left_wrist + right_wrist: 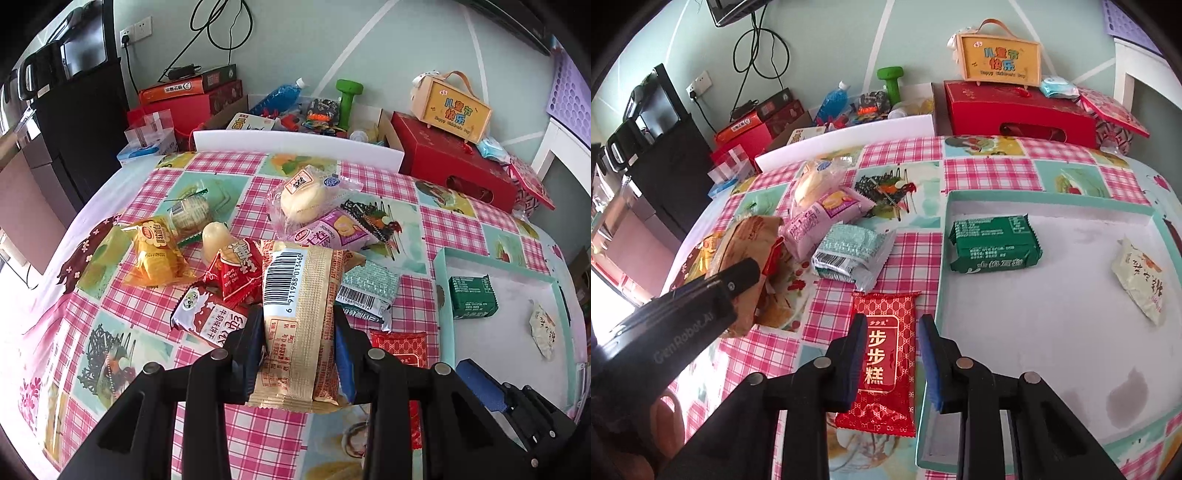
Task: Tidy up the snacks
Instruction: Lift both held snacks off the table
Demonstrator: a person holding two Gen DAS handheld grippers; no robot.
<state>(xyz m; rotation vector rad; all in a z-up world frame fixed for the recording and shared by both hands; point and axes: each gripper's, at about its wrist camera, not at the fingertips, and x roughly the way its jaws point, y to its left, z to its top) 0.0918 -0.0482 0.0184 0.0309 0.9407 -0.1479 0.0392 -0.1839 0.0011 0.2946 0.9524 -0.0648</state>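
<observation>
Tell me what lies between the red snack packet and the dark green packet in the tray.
In the right wrist view, only the teal tray wall separates the red snack packet from the dark green packet; no other snack lies there.

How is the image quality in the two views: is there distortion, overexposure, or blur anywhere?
Left wrist view: strong fisheye bending with dark corners; the tablecloth washes out white at the left edge; the barcode on the beige packet is sharp. Right wrist view: same bending; a bright blown-out patch at the far left; the red packet print reads clearly, while the teal tray floor looks pale.
</observation>
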